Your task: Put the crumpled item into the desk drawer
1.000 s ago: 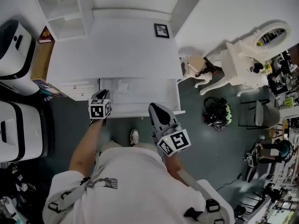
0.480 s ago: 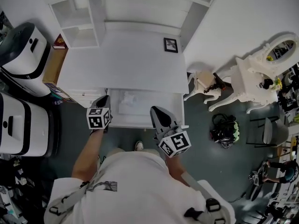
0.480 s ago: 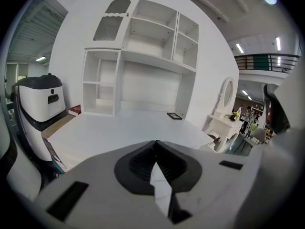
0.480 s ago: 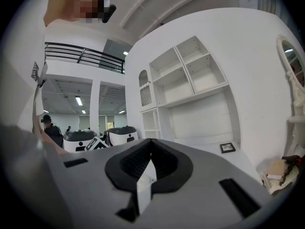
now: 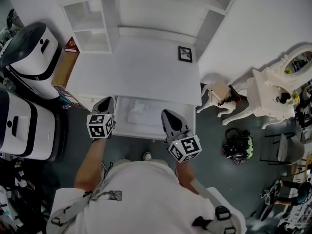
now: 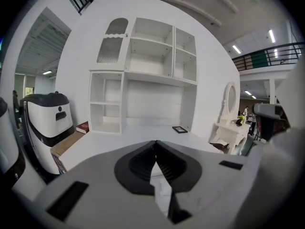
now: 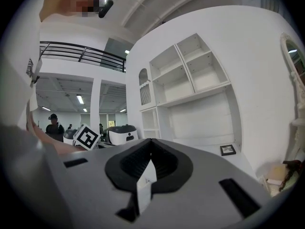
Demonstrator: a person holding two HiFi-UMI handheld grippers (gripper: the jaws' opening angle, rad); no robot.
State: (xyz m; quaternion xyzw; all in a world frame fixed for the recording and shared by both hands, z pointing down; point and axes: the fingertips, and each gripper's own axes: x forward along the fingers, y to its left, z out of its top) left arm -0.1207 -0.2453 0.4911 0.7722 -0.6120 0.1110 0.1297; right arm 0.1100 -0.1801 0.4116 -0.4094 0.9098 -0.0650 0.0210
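Note:
The crumpled white item [image 5: 137, 112] lies inside the open desk drawer [image 5: 146, 135], towards its left half. My left gripper [image 5: 108, 99] hangs shut and empty over the drawer's front left corner; in the left gripper view its jaws [image 6: 155, 142] meet with nothing between them, pointing across the white desk top [image 6: 105, 144]. At the drawer's front right corner my right gripper [image 5: 167, 112] is also shut and empty, and in the right gripper view [image 7: 151, 141] it points level at the shelves. Neither gripper touches the item.
A small picture frame [image 5: 185, 54] stands at the desk's [image 5: 136, 67] back right, under white shelving [image 5: 92, 18]. Two white machines [image 5: 29, 52] and a book [image 5: 71, 45] are at the left. A white dressing table [image 5: 273, 96], a stool [image 5: 219, 94] and a bag [image 5: 239, 143] are at the right.
My left gripper has risen beside the drawer's left front corner. The right gripper has shifted a little. The head view has tilted, so the desk sits lower in the picture. The crumpled item has stayed put.

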